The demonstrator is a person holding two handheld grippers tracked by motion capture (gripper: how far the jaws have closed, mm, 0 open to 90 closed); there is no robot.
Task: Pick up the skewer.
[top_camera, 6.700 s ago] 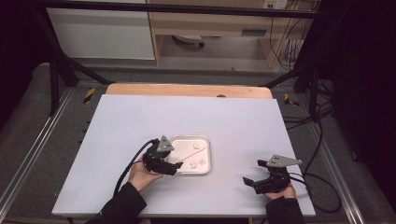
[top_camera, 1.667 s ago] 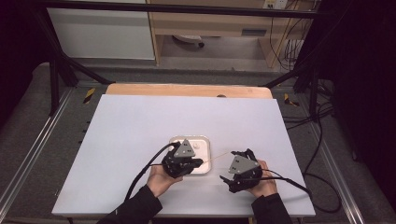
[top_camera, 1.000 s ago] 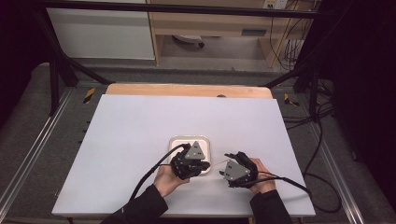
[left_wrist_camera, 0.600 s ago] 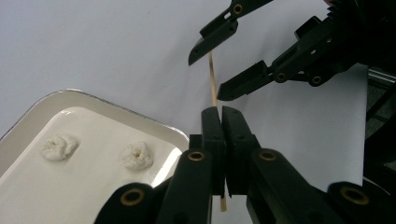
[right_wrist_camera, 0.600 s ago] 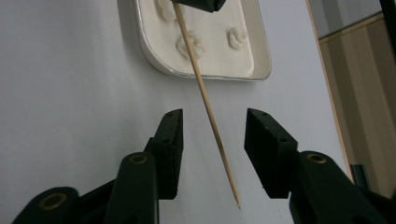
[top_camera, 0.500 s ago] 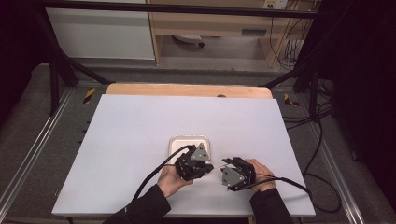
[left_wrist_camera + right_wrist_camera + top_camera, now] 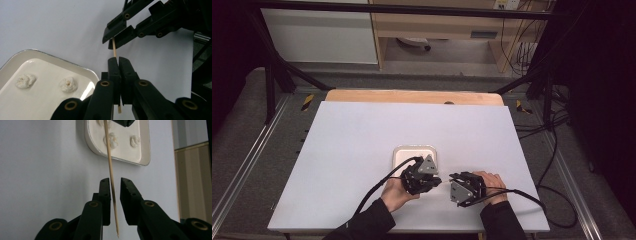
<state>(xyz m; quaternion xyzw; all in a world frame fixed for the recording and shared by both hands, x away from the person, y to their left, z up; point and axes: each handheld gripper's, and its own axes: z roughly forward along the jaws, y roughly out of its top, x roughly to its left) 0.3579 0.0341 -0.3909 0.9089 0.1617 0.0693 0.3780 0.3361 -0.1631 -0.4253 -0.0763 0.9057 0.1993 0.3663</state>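
Note:
My left gripper (image 7: 118,58) is shut on a thin wooden skewer (image 7: 114,50), which sticks out past its tips toward the right gripper (image 7: 117,40). In the right gripper view the skewer (image 7: 110,170) runs between the jaws of my right gripper (image 7: 115,180). Those jaws have just been closing; the stick lies along one jaw and a narrow gap still shows beside it. From above, the left gripper (image 7: 439,181) and right gripper (image 7: 451,177) meet tip to tip in front of a white tray (image 7: 399,152). Small pale dough lumps (image 7: 68,84) lie on the tray.
The tray (image 7: 145,150) sits just beyond the grippers on the white tabletop (image 7: 362,135). Cables trail from both grippers toward the near edge and to the right. A wooden strip (image 7: 412,96) runs along the far edge of the table.
Since the oldest frame both hands have come together in front of the tray. Over the last second they have hardly shifted.

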